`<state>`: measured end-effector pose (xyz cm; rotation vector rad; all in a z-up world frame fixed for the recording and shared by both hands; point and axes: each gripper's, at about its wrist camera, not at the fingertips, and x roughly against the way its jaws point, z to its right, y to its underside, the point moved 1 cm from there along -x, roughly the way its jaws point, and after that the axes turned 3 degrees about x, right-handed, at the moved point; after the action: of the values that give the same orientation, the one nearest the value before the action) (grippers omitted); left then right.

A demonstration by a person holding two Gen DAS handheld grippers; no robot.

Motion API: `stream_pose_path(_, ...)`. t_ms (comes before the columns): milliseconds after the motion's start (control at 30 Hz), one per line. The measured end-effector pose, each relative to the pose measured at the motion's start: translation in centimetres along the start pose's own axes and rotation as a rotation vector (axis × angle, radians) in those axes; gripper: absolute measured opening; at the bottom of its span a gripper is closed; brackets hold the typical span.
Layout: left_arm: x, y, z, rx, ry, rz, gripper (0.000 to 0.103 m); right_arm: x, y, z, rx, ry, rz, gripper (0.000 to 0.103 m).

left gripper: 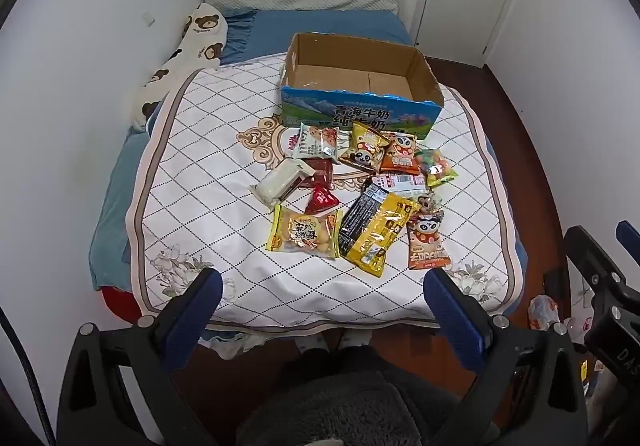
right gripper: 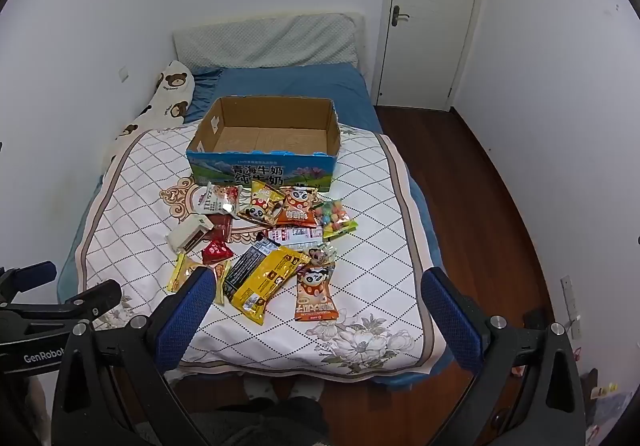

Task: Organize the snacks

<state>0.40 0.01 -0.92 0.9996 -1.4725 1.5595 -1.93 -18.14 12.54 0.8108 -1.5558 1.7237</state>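
Bed [right gripper: 120, 182]: white diamond-quilted cover, blue sheet beneath.
Cardboard box [right gripper: 264, 138]: open-topped, nothing inside, mid-bed beyond the snacks.
Snack packets [right gripper: 280, 242]: loose cluster on the cover just in front of the box; yellow bag [right gripper: 268, 278] and panda packet [right gripper: 314, 296] nearest.
Left hand-held gripper [left gripper: 322, 286]: angled steeply down over the bed's foot, jaws spread wide, holding nothing.
Right hand-held gripper [right gripper: 316, 286]: likewise tilted down, released, clear of the snacks.

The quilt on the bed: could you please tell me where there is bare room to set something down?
The quilt is bare left of the snacks and along its near edge. The cardboard box is empty. It is crowded just before the box.
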Motion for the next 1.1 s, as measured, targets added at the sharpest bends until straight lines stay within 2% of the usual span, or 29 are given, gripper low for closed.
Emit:
stream_pose_path(433, 0.4, -1.1, -0.7, -0.001, 0.008, -0.002, 0.103, -0.1, 0.0, -0.1, 0.005, 0.007, 0.0, 0.103)
stream_pose_path(1100, 0.7, -0.8, 0.1, -0.007, -0.006, 0.021, 0.103, -0.1, 0.1, 0.1, 0.001, 0.01, -0.001, 0.103)
